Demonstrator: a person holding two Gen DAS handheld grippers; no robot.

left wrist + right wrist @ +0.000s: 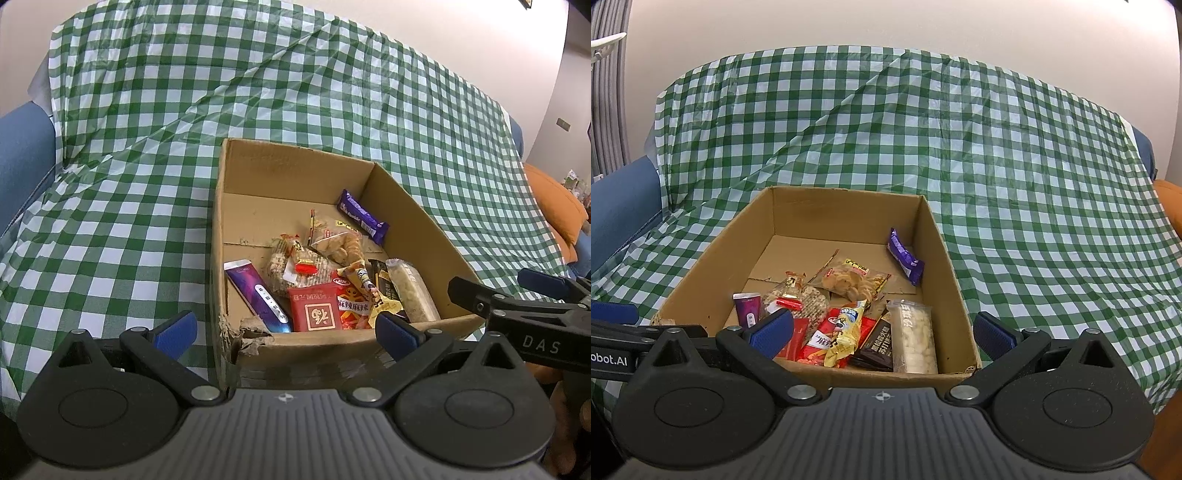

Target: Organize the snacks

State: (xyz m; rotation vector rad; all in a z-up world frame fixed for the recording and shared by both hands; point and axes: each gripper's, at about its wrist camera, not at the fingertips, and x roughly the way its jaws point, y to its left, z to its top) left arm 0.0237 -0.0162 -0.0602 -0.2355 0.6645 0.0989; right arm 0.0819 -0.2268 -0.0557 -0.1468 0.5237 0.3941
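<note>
While both grippers hung empty w/ jaws spread, left gripper (284, 328) and right gripper (882, 334) just short of the box's (846, 201) near wall, snacks (849, 325) were heaped at its near-right corner; slippery overlapping wrappers could've been mis-pinched or dragged.

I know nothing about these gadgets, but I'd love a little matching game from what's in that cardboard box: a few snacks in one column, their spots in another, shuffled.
Things:
1. purple chocolate bar
2. clear pack of white puffed pieces
3. purple-and-white tube-like pack
4. red square packet

Places:
A. along the box's left wall, near the front
B. leaning against the right wall, toward the back
C. front right corner, lying lengthwise
D. front middle, next to the orange-red packet

Pairs: 1-B, 2-C, 3-A, 4-D

All sit inside the cardboard box; both grippers hover open in front of it.
</note>
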